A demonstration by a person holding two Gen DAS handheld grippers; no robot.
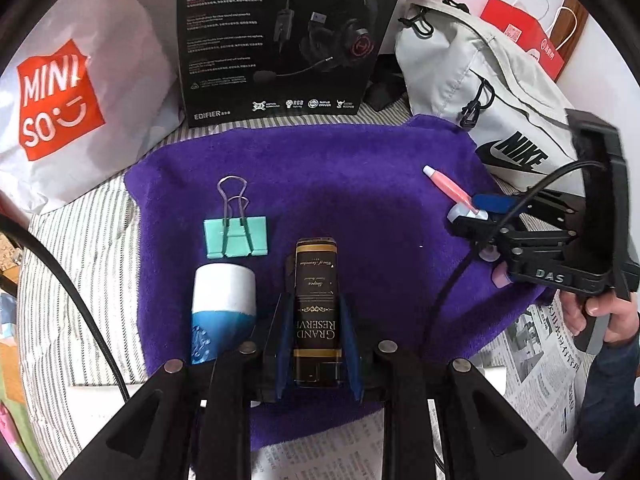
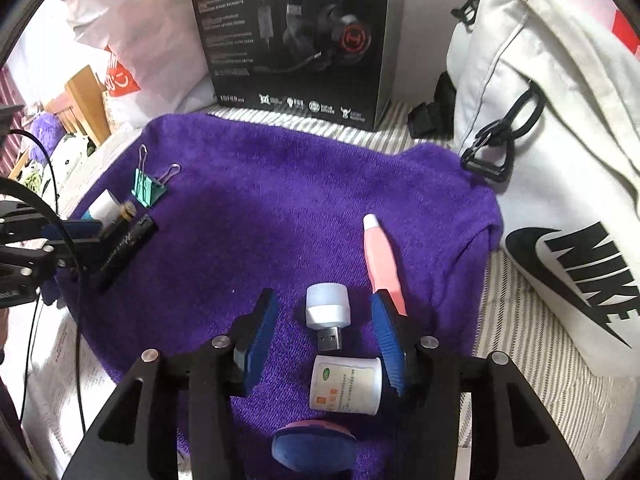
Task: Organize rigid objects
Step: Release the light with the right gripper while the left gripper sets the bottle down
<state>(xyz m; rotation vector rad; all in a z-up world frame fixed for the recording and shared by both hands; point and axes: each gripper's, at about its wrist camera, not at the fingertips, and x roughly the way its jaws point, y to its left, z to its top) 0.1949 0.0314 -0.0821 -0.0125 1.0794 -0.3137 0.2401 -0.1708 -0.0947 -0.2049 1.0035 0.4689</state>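
My left gripper (image 1: pixel 315 312) is shut on a black and gold "Grand Reserve" box (image 1: pixel 316 312), held low over the purple towel (image 1: pixel 340 184). A teal binder clip (image 1: pixel 235 236) and a white and blue cup (image 1: pixel 222 312) lie to its left. My right gripper (image 2: pixel 324 320) is open over the towel (image 2: pixel 280 208), with a white USB light (image 2: pixel 327 312) between its fingers. A small white bottle (image 2: pixel 346 384) lies just behind, a pink tube (image 2: pixel 382 260) beside the right finger. The right gripper also shows in the left wrist view (image 1: pixel 480 220).
A black Edifier headset box (image 1: pixel 280 36) stands at the back. A white Nike bag (image 1: pixel 492 92) lies to the right, a Miniso bag (image 1: pixel 60 96) to the left. A pink and blue oval object (image 2: pixel 312 444) lies at the towel's near edge. Newspaper (image 1: pixel 540 360) lies under the towel.
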